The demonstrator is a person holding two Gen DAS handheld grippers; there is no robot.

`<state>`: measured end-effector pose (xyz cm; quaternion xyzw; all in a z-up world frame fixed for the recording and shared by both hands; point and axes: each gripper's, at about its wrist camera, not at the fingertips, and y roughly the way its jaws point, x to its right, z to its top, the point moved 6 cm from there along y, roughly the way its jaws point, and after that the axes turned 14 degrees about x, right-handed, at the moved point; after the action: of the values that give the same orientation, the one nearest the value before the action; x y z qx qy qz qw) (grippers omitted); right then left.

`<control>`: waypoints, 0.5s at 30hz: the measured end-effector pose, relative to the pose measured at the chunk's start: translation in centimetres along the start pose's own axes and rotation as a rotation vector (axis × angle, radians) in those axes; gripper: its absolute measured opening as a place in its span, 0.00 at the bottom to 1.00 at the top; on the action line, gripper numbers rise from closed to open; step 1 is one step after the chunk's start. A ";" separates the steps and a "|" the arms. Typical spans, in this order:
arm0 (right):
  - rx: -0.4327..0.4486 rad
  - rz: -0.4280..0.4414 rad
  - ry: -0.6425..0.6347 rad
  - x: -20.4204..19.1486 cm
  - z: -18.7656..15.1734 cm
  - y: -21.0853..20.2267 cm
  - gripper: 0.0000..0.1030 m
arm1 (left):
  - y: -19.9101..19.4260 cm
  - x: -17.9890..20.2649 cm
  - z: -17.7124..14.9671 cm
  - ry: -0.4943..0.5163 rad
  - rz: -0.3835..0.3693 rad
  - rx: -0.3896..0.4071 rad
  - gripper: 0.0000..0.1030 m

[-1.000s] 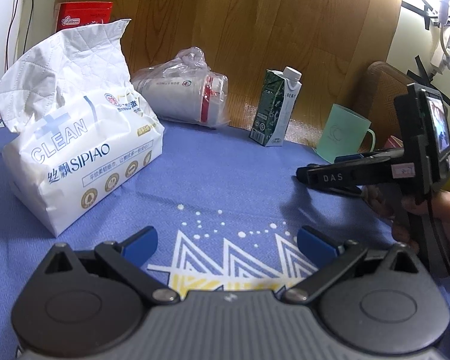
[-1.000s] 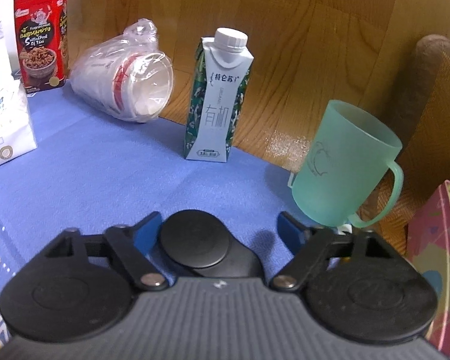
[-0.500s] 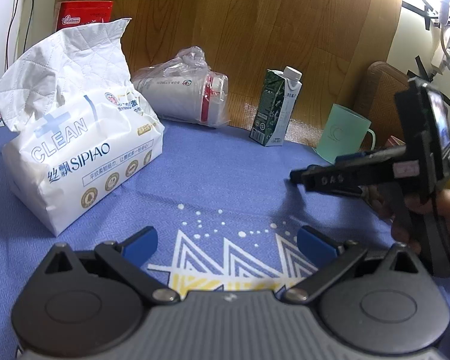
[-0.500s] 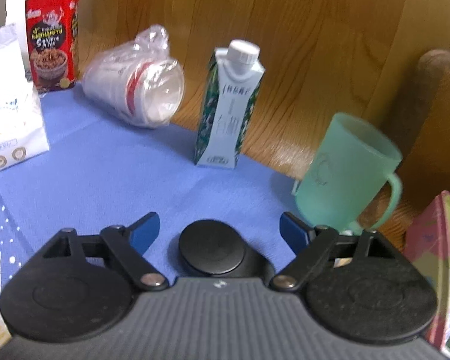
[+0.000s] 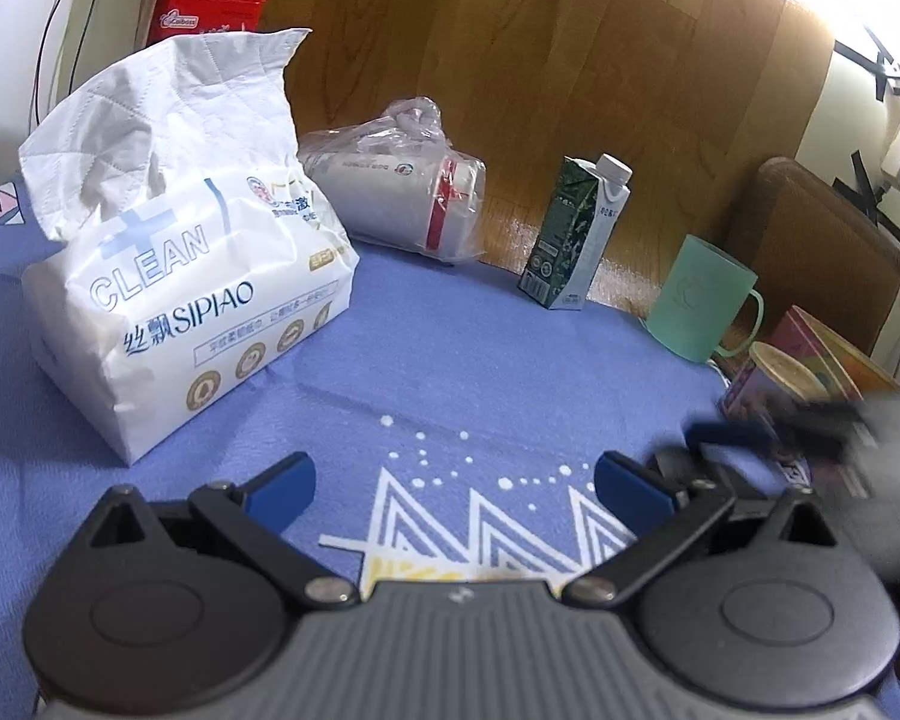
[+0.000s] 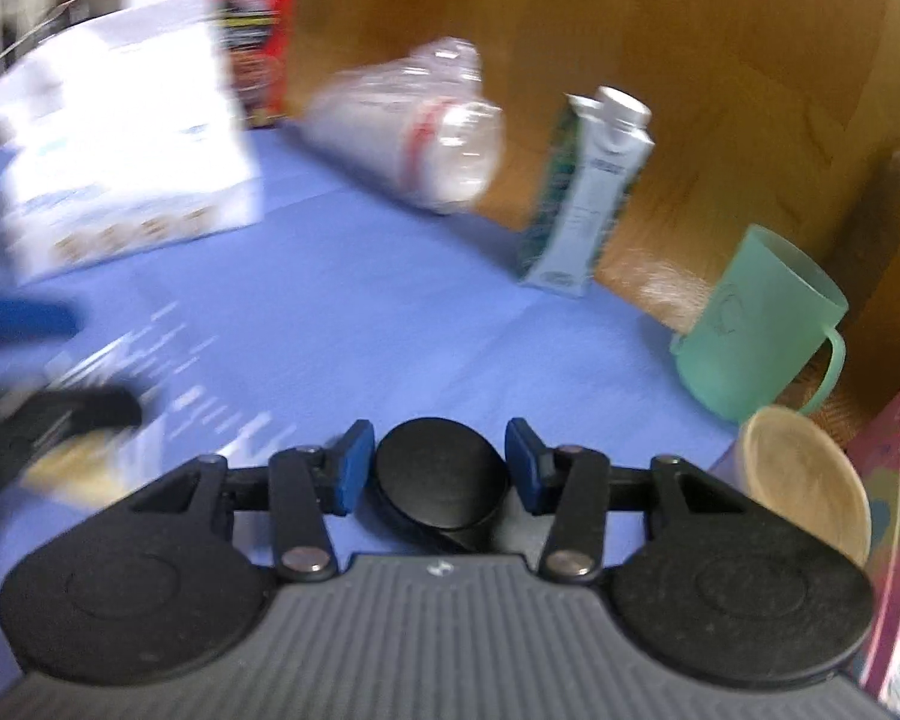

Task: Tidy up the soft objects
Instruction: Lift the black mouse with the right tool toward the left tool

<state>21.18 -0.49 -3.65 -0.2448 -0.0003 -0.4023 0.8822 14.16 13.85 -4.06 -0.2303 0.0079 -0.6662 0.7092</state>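
A white tissue pack (image 5: pixel 198 288) stands at the left of the blue cloth (image 5: pixel 480 360), one sheet sticking up; the right wrist view blurs the tissue pack (image 6: pixel 132 180). Behind it lies a clear bag of paper cups (image 5: pixel 402 204), also in the right wrist view as the bag (image 6: pixel 414 144). My left gripper (image 5: pixel 456 480) is open wide over the cloth, nothing between its pads. My right gripper (image 6: pixel 438 462) is closing with only its own black round part between the jaws. In the left wrist view the right gripper (image 5: pixel 708 444) is a blur low at the right.
A milk carton (image 5: pixel 576 234), a green mug (image 5: pixel 696 306) and a colourful box (image 5: pixel 810 360) with a tan round lid (image 6: pixel 804 480) line the right side. A red snack bag (image 5: pixel 204 12) stands behind the tissues. A wooden panel rises at the back.
My right gripper has swung from mid right down to beside the left gripper's right finger, and its jaws have narrowed. Its view now takes in the tissue pack. The left gripper has kept still.
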 end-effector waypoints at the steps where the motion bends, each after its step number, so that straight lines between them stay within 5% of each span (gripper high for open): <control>1: 0.008 0.015 -0.020 -0.9 -0.5 -1.2 0.49 | 0.0 0.0 0.0 -0.004 -0.002 0.001 1.00; 7: 0.049 0.052 -0.061 -4.2 -4.0 -9.5 0.51 | -0.4 1.0 0.1 0.026 -0.072 0.018 1.00; 9: 0.063 0.013 -0.065 -4.4 -5.3 -12.2 0.63 | -0.6 2.1 -0.1 0.061 -0.117 0.018 1.00; 15: 0.121 -0.102 0.188 -3.5 -8.8 -18.4 0.79 | -3.3 7.8 -1.9 0.157 -0.379 -0.028 1.00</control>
<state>3.98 -12.02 -4.13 -0.1520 0.0460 -0.4669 0.8699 11.32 5.83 -2.37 -0.1849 0.0288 -0.8036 0.5650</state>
